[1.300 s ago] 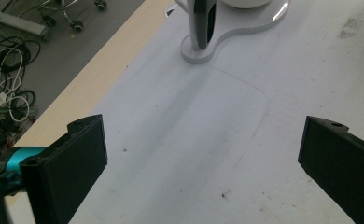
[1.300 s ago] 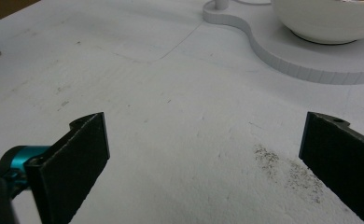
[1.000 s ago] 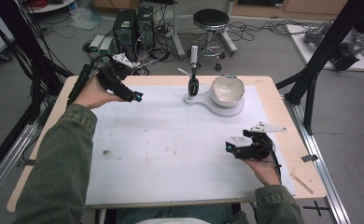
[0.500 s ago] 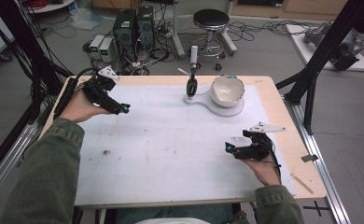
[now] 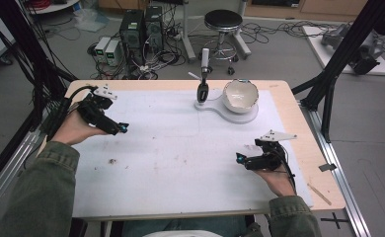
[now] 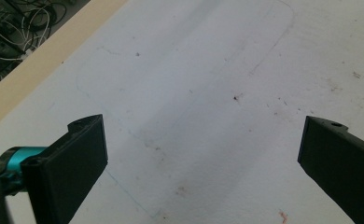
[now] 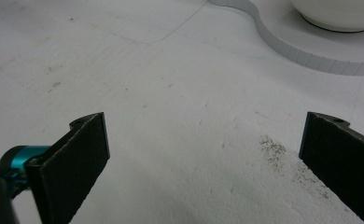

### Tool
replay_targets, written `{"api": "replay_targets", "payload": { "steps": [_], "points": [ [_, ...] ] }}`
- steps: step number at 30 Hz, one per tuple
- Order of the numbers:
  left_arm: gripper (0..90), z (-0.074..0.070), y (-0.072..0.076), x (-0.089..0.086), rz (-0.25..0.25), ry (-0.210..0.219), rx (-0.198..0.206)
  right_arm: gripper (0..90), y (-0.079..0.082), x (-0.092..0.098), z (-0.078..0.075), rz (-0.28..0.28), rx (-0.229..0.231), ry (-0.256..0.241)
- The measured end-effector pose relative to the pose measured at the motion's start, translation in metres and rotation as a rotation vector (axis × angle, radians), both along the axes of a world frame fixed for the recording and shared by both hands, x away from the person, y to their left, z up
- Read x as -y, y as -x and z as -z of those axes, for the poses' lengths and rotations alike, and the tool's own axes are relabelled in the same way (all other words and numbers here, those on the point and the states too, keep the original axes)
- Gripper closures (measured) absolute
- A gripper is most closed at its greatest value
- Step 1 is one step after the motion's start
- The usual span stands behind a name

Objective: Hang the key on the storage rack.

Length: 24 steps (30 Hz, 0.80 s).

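A person sits at a table covered by a white mat [image 5: 180,163], holding a gripper in each hand. The left gripper [image 5: 123,128] has drawn back from mid-table toward the left edge over the last second and now hovers low there, jaws wide and empty; its own view looks down on bare, lightly stained mat. The right gripper [image 5: 240,158] has stayed put near the right front, jaws also wide and empty, pointing inward. At the far edge, right of centre, a white bowl [image 5: 240,95] sits on a white stand [image 5: 245,116], with a dark upright tool [image 5: 202,92] at the stand's left end. The left hand's retreat suggests nothing is being worked; both grippers sit well apart from the bowl.
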<state>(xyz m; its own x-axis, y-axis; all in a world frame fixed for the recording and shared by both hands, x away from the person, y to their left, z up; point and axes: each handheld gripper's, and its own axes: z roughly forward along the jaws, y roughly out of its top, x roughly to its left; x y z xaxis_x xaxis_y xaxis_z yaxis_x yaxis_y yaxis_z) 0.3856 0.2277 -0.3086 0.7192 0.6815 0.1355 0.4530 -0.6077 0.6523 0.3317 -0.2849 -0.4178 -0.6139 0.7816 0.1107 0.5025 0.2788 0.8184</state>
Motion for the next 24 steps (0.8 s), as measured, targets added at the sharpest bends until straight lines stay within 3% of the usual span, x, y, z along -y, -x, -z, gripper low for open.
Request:
{"api": "replay_targets", "payload": {
  "steps": [5,13,21,24],
  "points": [
    [1.9,0.009,0.011,-0.014,-0.036,0.025,0.012,0.6,0.0,0.0,0.0,0.0,-0.002,-0.001],
    [1.9,0.023,0.024,-0.026,-0.074,0.032,0.037,0.6,0.0,0.0,0.0,0.002,0.003,-0.001],
    [1.9,0.043,0.039,-0.048,-0.128,0.048,0.032,0.6,0.0,0.002,0.0,0.003,-0.001,-0.002],
    [1.9,0.052,0.048,-0.059,-0.158,0.073,0.037,0.6,-0.001,0.002,0.001,0.002,0.003,0.0]
  ]
}}
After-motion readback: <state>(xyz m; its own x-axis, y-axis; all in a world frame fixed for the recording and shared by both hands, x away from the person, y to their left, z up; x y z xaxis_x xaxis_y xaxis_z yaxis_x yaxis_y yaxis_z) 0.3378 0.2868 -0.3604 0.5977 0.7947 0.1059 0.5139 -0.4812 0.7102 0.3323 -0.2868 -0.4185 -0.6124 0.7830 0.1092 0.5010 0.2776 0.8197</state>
